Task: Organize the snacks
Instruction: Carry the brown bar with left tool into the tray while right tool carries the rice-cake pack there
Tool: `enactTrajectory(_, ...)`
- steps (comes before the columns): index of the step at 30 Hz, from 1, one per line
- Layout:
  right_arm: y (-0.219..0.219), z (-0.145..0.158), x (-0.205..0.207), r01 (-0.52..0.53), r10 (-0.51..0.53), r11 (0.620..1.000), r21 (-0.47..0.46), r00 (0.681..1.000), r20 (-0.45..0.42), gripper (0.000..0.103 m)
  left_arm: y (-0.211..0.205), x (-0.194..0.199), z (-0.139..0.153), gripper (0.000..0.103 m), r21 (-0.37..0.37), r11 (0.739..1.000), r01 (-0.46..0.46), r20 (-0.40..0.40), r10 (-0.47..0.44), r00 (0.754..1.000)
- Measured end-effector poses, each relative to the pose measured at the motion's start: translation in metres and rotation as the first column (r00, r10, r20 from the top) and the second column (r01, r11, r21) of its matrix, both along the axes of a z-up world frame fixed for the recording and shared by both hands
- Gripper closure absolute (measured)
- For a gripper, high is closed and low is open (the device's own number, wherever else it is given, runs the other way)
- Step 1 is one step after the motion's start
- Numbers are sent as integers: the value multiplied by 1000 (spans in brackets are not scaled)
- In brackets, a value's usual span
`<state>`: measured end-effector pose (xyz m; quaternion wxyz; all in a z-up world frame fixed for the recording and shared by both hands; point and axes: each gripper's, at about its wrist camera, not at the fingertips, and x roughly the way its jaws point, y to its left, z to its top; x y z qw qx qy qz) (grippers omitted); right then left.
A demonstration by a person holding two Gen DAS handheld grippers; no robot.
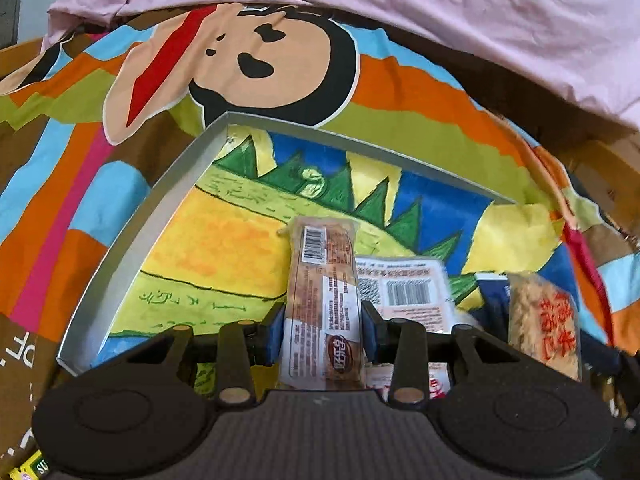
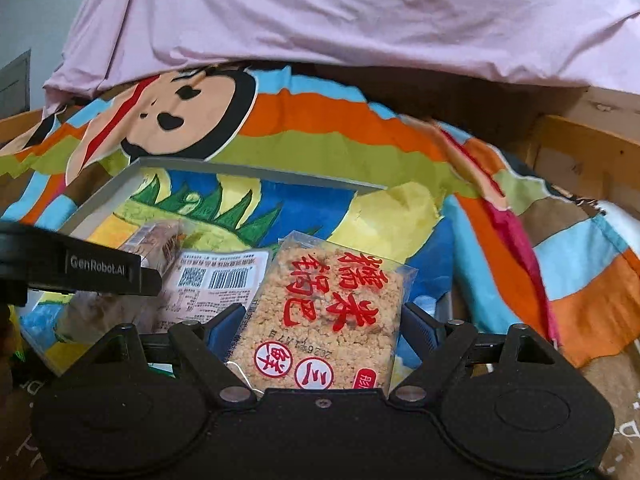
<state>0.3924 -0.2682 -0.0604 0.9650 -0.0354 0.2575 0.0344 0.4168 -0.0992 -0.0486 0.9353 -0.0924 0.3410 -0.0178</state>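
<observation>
Left wrist view: a long snack bar [image 1: 322, 304] in a clear wrapper, barcode side up, sat between the blue pads of the left hand-held gripper [image 1: 323, 330], which pinched it at both long edges. The bar hung over the painted floor of a shallow grey tray [image 1: 132, 236], near the tray's close side. Just beside it lay a flat white packet [image 1: 404, 294] with barcode and QR label, resting in the tray.

Right wrist view: the right hand-held gripper [image 2: 316, 330] pinched a square rice cracker pack [image 2: 326, 312] with red characters, held over the tray's right part [image 2: 256, 174], partly above the white packet [image 2: 218, 280]. The left hand-held gripper's arm [image 2: 80, 270] crossed in from the left.

The tray rested on a striped cartoon bedsheet [image 1: 420, 108], with pink cloth [image 1: 400, 8] bunched behind.

Judgement: placing step, both snacks in grasp over the tray, not yet set down. Next move called for lowering each flat, the bar toward the open yellow area at left, the cracker clear of the white packet, then spreading the pads.
</observation>
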Motion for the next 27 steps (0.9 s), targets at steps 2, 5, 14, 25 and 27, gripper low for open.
enactTrajectory(2, 0, -2, 4, -10, 10, 1000, 3, 1000, -29, 18, -1, 0, -3, 61, 11, 1000, 0, 0, 0, 1000)
enactTrajectory(5, 0, -5, 9, -12, 12, 1000, 7, 998, -65, 18, -6, -1, -6, 61, 44, 999, 3, 2, -3, 1000)
enactTrajectory(14, 0, -6, 12, -31, 31, 999, 7, 994, -100, 17, -4, -2, -12, 61, 32, 999, -21, -28, 21, 999)
enactTrajectory(25, -11, 10, 1, -17, 22, 998, 67, 996, -84, 8, 6, -14, 7, 28, -44, 998, -40, -10, 40, 999)
enactTrajectory(27, -15, 18, -5, -11, 17, 996, 85, 998, -60, 5, 8, -21, 15, 22, -46, 998, -44, 12, 45, 999)
